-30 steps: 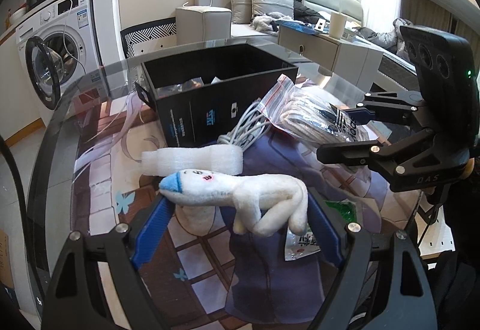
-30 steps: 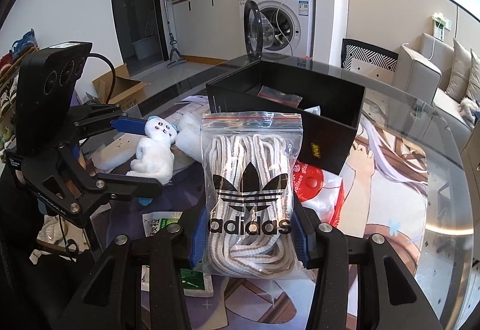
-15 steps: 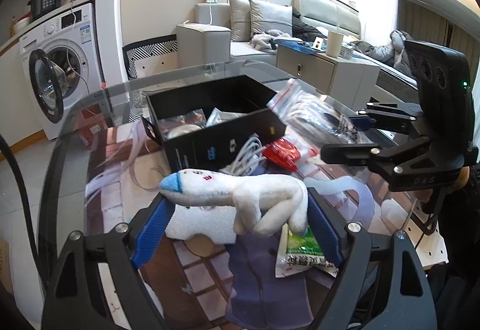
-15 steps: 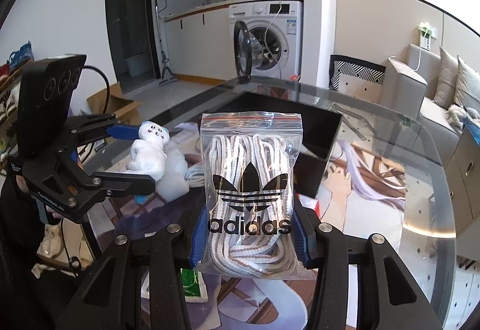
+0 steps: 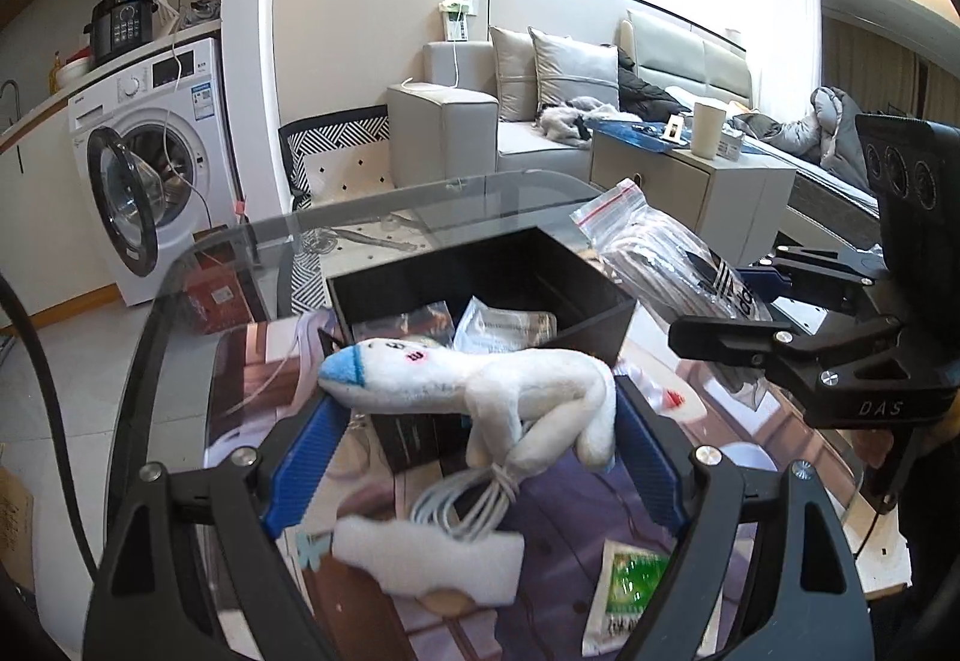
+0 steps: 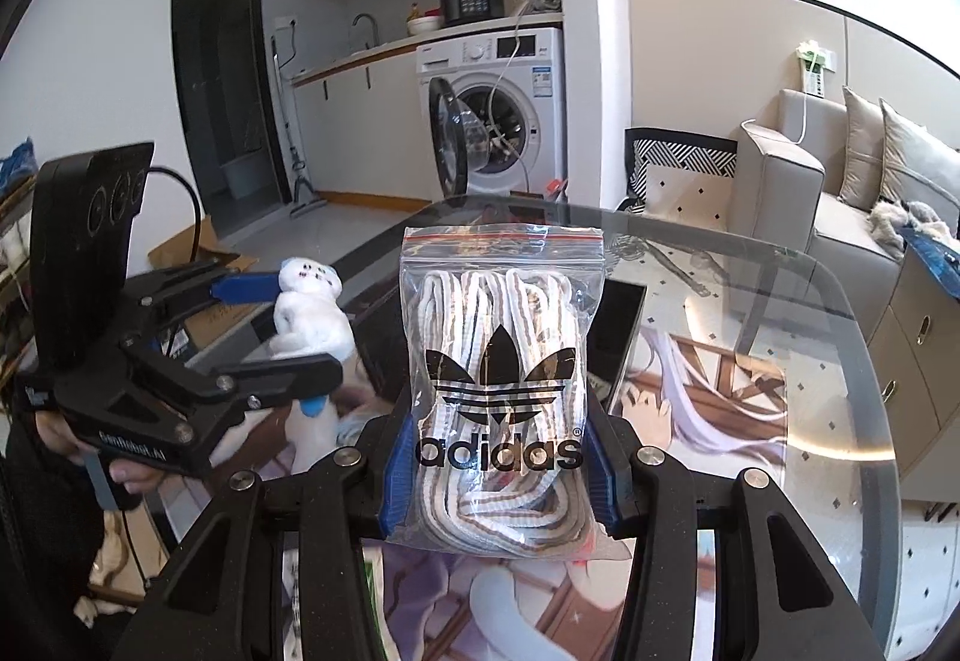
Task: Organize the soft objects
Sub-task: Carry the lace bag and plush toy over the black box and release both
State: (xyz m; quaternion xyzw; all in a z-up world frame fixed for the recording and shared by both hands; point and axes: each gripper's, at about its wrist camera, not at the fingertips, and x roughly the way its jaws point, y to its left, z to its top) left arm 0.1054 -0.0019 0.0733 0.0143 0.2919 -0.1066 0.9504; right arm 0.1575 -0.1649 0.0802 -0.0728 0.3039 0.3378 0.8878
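Partly hidden behind the white plush toy (image 5: 480,391), the black box (image 5: 480,295) shows only its far walls and some packets inside. Left gripper (image 5: 474,421) clamps the toy crosswise above the box's near wall. Right gripper (image 6: 498,457) clamps a zip bag of laces (image 6: 501,379), which screens the box in its own view. Compared with a second ago, both loads are higher, and the foam piece (image 5: 426,559) now lies below the toy.

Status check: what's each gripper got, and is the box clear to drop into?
Left gripper shut on plush toy. Right gripper shut on bag of laces. Both held above black box; packets already inside, top open.
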